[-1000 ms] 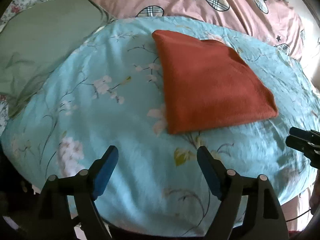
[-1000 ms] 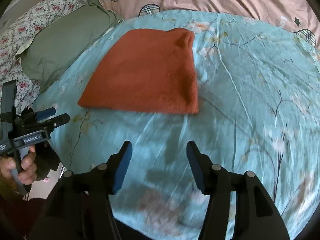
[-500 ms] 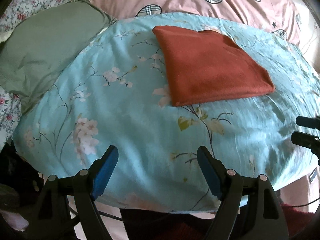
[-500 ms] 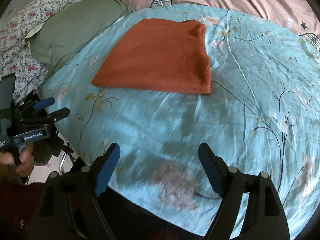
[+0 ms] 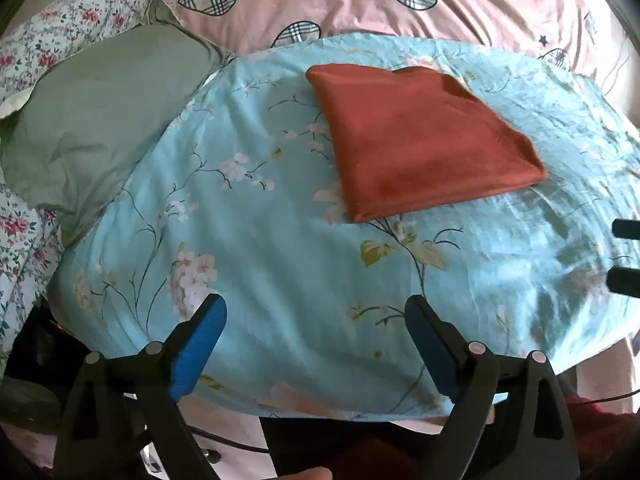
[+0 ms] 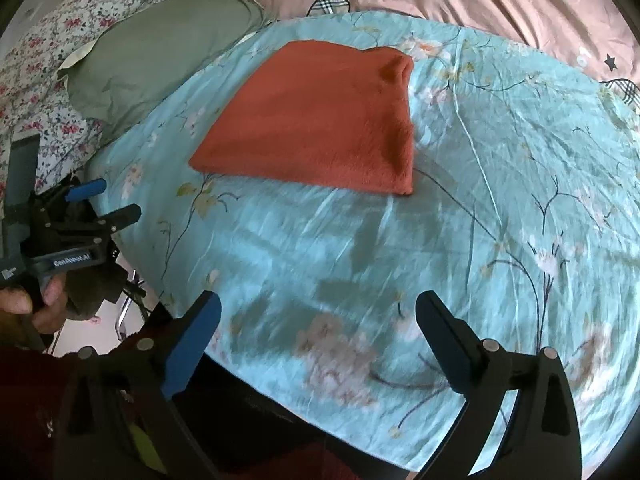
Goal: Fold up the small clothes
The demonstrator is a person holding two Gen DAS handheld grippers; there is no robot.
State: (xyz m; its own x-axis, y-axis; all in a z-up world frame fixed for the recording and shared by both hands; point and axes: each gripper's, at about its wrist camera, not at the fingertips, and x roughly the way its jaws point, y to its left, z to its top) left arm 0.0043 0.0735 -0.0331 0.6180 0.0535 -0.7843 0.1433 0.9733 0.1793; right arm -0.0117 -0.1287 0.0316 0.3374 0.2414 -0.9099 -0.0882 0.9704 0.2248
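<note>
A folded rust-orange cloth (image 5: 420, 136) lies flat on the light blue floral sheet (image 5: 280, 240); it also shows in the right wrist view (image 6: 320, 120). My left gripper (image 5: 316, 316) is open and empty, held back over the near edge of the sheet, well short of the cloth. My right gripper (image 6: 318, 312) is open and empty, also back at the near edge. The left gripper (image 6: 108, 200) shows at the left of the right wrist view, held in a hand. The right gripper's fingertips (image 5: 626, 228) show at the right edge of the left wrist view.
A green pillow (image 5: 100, 120) lies left of the sheet, also seen in the right wrist view (image 6: 152, 60). A pink heart-print quilt (image 5: 400, 0) runs along the back. Floral bedding (image 5: 24, 220) lies at the far left. The sheet's near edge (image 5: 320, 412) drops off below my grippers.
Both grippers have pulled back from the cloth toward the near edge of the bed. The right gripper's jaws have opened wider. The cloth has not moved.
</note>
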